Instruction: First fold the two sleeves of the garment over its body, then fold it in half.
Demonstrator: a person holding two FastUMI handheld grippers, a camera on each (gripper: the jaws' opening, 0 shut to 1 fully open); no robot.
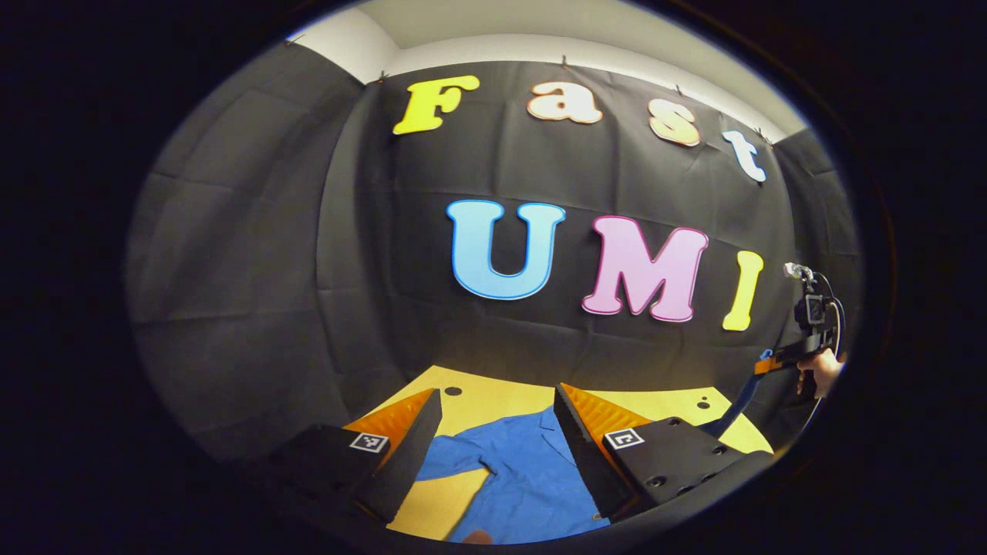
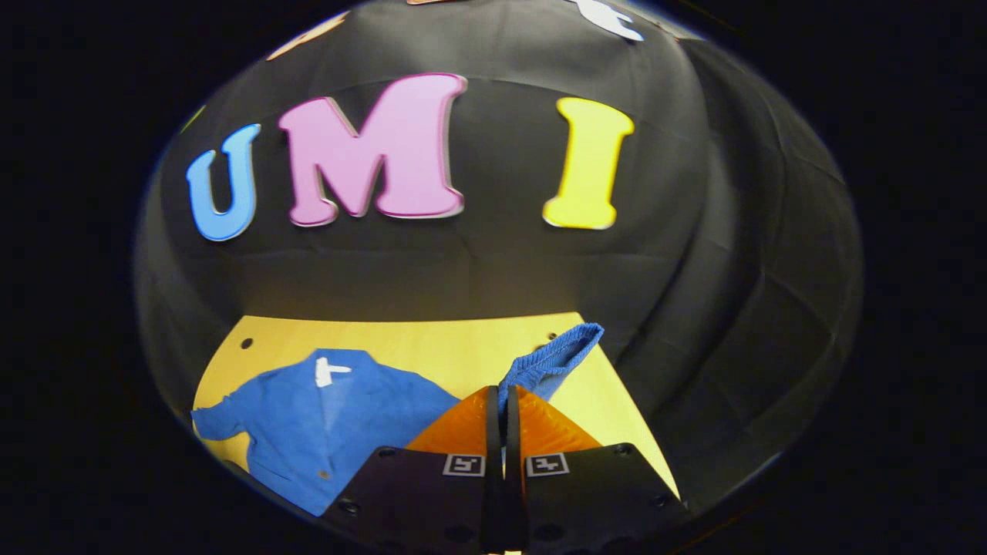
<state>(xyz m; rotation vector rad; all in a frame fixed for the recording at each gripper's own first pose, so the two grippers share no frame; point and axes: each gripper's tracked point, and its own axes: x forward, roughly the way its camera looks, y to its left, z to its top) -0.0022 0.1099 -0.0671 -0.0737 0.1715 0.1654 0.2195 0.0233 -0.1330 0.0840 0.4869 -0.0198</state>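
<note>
1. Right gripper view: your right tongs (image 2: 503, 412) are clenched on the cuff of the sleeve (image 2: 551, 362), lifting it clear of the yellow desk (image 2: 432, 339) so it can swing over the body.
2. The blue jacket (image 2: 331, 416) lies flat on that desk, collar toward the wall.
3. Left gripper view: your left tongs (image 1: 497, 428) hang released above the jacket, gripping nothing, probably waiting for the other sleeve (image 1: 455, 462).

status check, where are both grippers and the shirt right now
Right gripper shut on one sleeve, lifted off the table. Left gripper open above the blue garment, holding nothing. Other sleeve flat, unfolded. Nothing in the way.
</note>
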